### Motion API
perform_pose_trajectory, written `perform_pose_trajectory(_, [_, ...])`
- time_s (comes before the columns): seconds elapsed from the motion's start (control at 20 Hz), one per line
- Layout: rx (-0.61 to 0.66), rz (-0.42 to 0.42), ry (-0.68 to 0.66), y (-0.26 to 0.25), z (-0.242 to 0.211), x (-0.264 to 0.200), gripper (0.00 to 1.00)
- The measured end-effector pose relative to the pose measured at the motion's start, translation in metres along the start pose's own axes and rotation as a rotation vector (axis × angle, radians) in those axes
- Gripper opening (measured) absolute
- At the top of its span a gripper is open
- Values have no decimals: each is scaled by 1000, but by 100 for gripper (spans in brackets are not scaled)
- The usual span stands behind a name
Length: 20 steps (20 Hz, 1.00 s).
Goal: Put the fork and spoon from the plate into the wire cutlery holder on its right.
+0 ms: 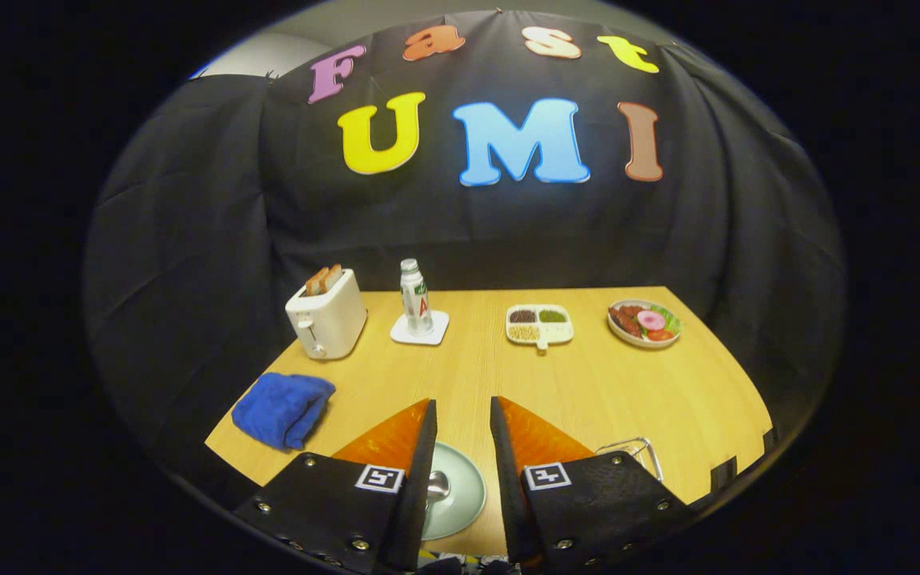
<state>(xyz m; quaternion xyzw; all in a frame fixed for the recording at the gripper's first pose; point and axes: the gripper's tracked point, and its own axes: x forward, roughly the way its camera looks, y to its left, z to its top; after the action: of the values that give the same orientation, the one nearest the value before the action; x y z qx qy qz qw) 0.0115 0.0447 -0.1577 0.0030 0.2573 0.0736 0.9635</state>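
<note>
A pale green plate (460,489) lies on the wooden table directly below my gripper (462,411), seen in the gap between the two fingers. A spoon (438,485) rests on the plate beside the left finger; only its bowl shows. The fork is hidden. The wire cutlery holder (634,447) stands to the right of the plate, mostly behind the right finger, with only its rim visible. My gripper hangs above the plate, partly open, with nothing between its fingers.
Farther back on the table (588,391) stand a white toaster (326,319) with toast, a bottle (415,297) on a white coaster, a divided dish of grains (539,325) and a plate of food (644,323). A blue cloth (283,409) lies at the left edge.
</note>
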Motion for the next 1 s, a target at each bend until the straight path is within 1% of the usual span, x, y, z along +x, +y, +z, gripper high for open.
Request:
perform_pose_trajectory(0.2, [27,31,162,10,-48,15,41])
perform_pose_trajectory(0.6, [-21,97,421,40,-136,36,42])
perform_pose_trajectory(0.7, [-18,112,476,46,-153,36,42])
perform_pose_trajectory(1.0, [3,101,589,51,-186,41,42])
